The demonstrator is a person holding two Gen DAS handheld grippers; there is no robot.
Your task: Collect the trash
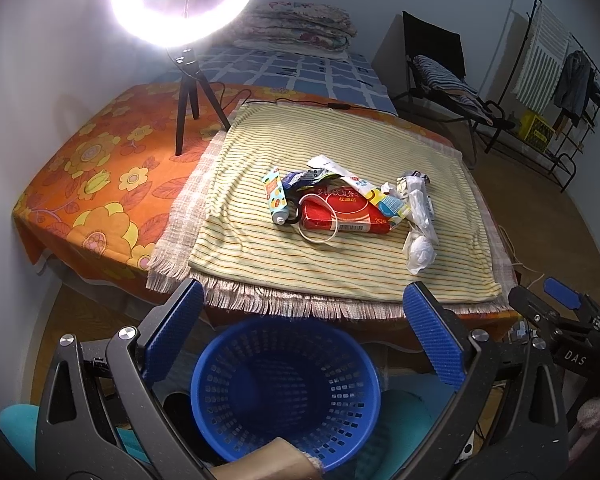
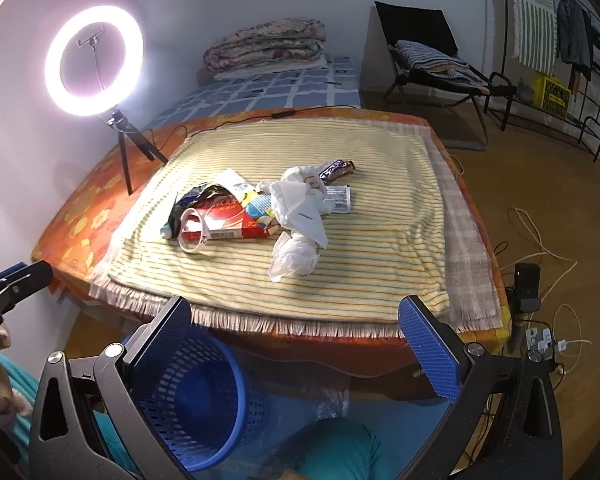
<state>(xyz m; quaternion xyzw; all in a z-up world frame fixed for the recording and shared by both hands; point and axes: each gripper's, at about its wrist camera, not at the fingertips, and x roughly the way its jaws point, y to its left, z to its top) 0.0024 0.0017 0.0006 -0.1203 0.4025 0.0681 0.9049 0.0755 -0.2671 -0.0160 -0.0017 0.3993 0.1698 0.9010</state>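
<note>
While jaws gape, trash pile well beyond, untouched

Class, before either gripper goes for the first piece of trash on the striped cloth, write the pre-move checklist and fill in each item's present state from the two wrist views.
1. Left gripper open and holding nothing: ok.
2. Right gripper open and holding nothing: ok.
3. Blue basket below the table edge, mouth facing the grippers: ok.
4. Basket has room: ok, its inside looks bare.
5. Trash within a clear approach: ok; the white wad lies nearest, apart from the red box.
6. White band free of the box: not ok, it loops across the box.
</note>
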